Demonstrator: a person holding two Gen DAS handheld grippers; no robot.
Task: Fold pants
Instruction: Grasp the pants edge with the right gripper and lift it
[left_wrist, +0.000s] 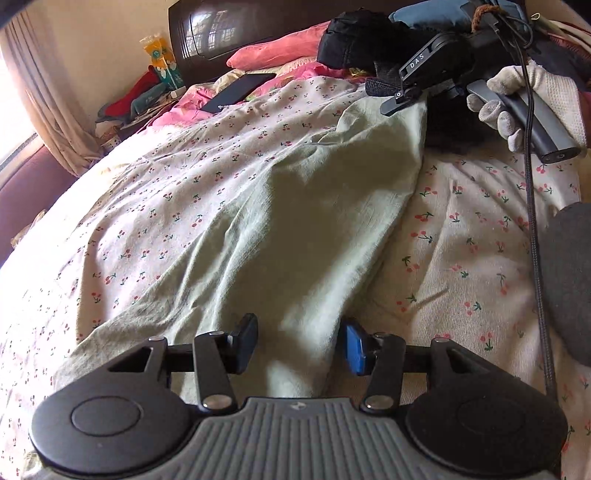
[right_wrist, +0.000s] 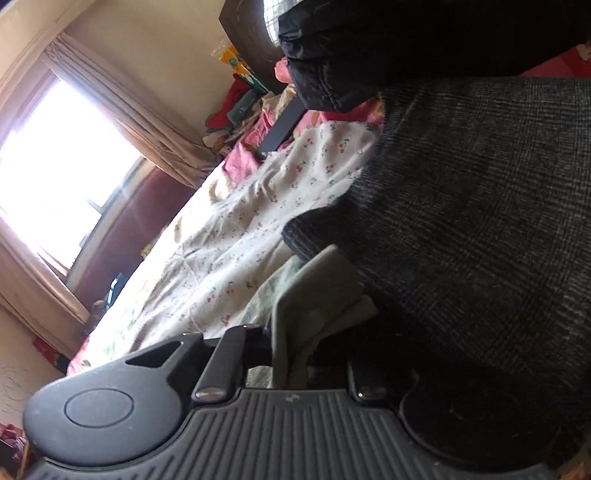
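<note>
Lying lengthwise on the cherry-print bed sheet (left_wrist: 155, 206): pale green pants (left_wrist: 280, 206). Left claw (left_wrist: 301, 345) spread astride near end; right claw (right_wrist: 291, 354) pinching far end, for folding over.

Left tongs (left_wrist: 301, 345): black body, grey ribbed plate, silver screws, one black pad, one blue. Right tongs (right_wrist: 291, 354): same black-and-grey build; seen at 1 o'clock in the left view, "DAS" marking, black cable (left_wrist: 533, 221). Hand (left_wrist: 517, 107): pale knit glove.
</note>
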